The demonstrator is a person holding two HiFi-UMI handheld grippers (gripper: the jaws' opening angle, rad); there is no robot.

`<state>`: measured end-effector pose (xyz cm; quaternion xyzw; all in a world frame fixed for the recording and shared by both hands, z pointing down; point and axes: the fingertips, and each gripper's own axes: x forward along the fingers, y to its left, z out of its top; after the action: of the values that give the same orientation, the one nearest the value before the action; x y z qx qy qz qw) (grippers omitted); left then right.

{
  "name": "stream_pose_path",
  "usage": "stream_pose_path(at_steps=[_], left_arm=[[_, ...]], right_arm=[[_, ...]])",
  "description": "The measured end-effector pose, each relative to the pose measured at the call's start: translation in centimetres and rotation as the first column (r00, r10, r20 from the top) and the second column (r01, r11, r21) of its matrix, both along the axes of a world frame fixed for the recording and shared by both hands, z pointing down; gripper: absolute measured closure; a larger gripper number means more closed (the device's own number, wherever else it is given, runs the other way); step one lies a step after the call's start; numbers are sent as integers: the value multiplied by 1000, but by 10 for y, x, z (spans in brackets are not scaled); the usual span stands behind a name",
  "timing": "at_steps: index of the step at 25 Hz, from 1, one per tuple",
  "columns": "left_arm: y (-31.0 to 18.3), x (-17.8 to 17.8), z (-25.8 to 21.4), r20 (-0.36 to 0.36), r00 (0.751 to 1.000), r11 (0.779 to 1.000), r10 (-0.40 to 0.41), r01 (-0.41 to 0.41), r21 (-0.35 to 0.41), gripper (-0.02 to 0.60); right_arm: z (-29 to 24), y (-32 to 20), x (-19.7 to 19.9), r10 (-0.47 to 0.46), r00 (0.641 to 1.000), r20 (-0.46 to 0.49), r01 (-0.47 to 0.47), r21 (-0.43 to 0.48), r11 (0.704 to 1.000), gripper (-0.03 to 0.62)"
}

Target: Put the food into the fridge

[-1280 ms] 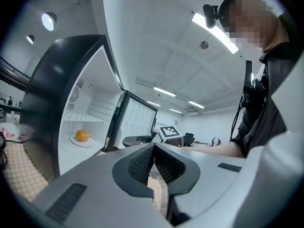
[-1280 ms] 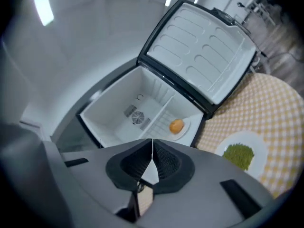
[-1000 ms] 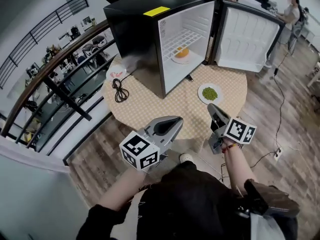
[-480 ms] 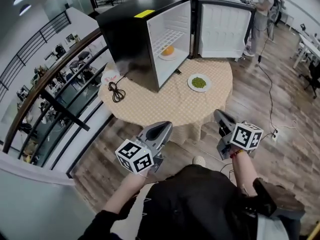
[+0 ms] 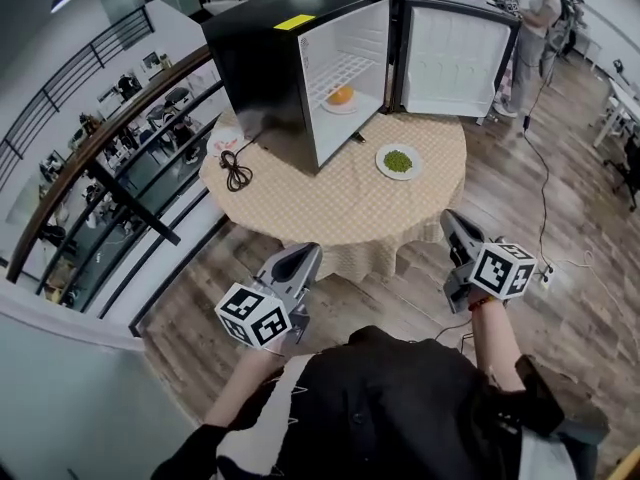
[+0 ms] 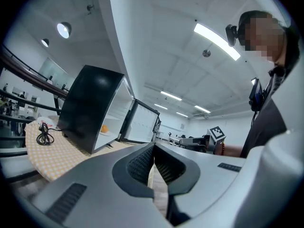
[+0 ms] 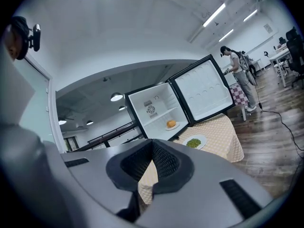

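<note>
On desk [image 5: 330, 208] at your 12 o'clock: plate w/ green food [image 5: 398, 161] by open fridge [image 5: 265, 48], orange food [image 5: 341, 95] inside. Your left gripper [image 5: 304, 253] & right gripper [image 5: 452, 220] off desk edge, jaws closed tight, nothing btwn.

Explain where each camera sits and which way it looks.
Head view: on the head, looking down at table and open fridge; arms, left gripper, right gripper show.
Left gripper view: on that gripper, facing the fridge; shut jaws, torso show.
Right gripper view: on that gripper, facing fridge interior; shut jaws show.
All share the orange food.
</note>
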<state>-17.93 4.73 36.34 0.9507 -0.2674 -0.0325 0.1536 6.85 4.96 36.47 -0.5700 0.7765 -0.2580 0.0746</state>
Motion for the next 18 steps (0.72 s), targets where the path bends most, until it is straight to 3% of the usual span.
stream_pose_path(at_steps=[4, 8, 18], left_arm=[[12, 13, -7, -41, 999, 1000, -15, 15, -5, 569], [19, 22, -1, -36, 999, 999, -34, 33, -28, 569], [19, 26, 7, -6, 996, 994, -94, 94, -46, 569]], right_arm=[[3, 6, -4, -65, 996, -57, 63, -29, 998, 579], [17, 17, -3, -116, 982, -146, 106, -76, 991, 579], [21, 14, 12, -132, 979, -157, 120, -86, 989, 579]])
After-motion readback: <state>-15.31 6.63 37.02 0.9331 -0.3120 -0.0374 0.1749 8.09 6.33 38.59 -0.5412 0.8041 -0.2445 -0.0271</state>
